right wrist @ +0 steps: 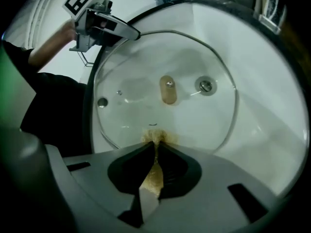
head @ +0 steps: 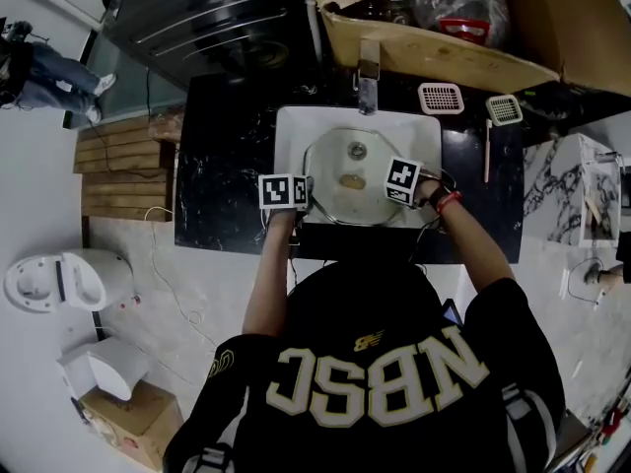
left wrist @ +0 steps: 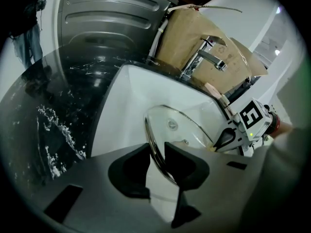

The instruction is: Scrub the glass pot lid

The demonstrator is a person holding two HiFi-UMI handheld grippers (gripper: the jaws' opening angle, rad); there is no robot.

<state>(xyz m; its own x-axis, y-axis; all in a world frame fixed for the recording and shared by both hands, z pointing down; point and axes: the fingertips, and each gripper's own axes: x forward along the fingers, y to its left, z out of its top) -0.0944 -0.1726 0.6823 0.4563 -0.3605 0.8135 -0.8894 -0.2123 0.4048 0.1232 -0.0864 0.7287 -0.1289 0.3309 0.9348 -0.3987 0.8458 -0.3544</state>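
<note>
The round glass pot lid (head: 350, 170) with a metal rim stands tilted over the white sink (head: 296, 126). My left gripper (head: 308, 197) is shut on the lid's left rim, and in the left gripper view the rim (left wrist: 154, 144) runs between the two dark pads (left wrist: 187, 166). My right gripper (head: 391, 191) is shut on a yellowish scrub pad (right wrist: 154, 171), whose front edge presses on the glass (right wrist: 194, 115) near the lid's lower rim. Through the glass I see the lid's tan knob (right wrist: 167, 90). The left gripper (right wrist: 131, 33) shows at the lid's far rim.
A chrome faucet (head: 368, 79) stands behind the sink, and the drain (right wrist: 206, 85) lies under the lid. The black marbled counter (head: 222, 166) surrounds the basin. A cardboard box (head: 434, 42) overhangs the back. Two small strainer-like pieces (head: 441, 98) (head: 504, 109) lie at back right.
</note>
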